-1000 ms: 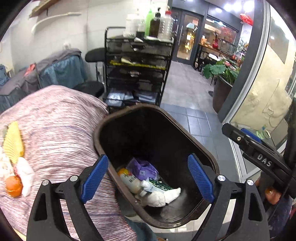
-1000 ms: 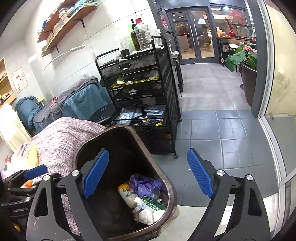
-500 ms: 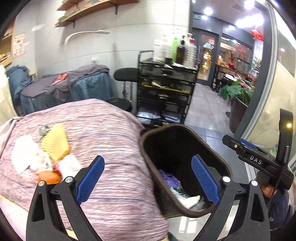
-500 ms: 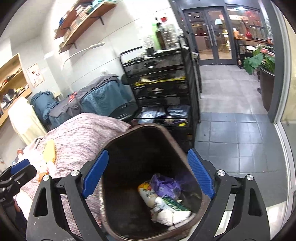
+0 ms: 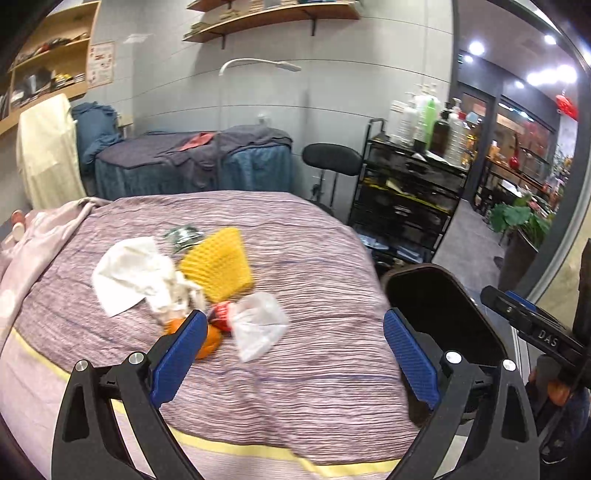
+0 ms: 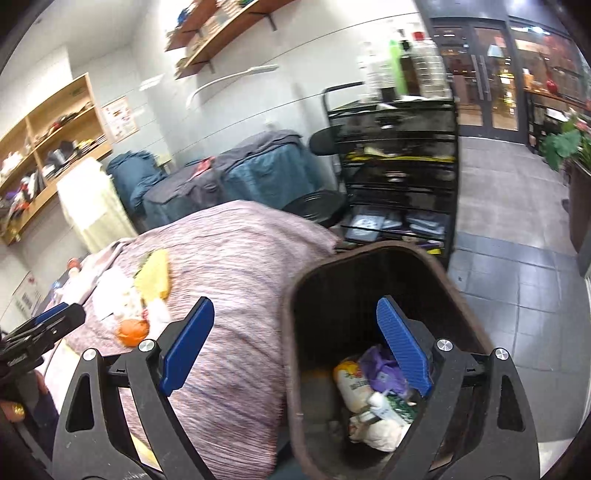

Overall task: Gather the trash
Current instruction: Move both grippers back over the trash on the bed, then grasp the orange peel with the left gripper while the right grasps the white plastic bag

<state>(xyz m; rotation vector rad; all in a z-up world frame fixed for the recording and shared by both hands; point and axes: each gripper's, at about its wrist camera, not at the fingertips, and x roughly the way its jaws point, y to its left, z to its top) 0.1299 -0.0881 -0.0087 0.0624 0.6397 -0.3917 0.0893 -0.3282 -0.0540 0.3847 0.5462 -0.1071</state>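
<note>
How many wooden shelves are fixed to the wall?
2: an upper shelf near the top and a lower shelf just beneath it. More may be hidden beyond the frame.

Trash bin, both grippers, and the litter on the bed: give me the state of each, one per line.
Trash bin: upright, open-topped, partly filled.
Left gripper: open, empty, over the bed.
Right gripper: open, empty, at the bin's rim.
Yellow foam net: lying on the bedspread.
White tissue: crumpled, on the bed.
Clear plastic wrapper: loose, on the bed.
Orange peel: on the bed.
</note>
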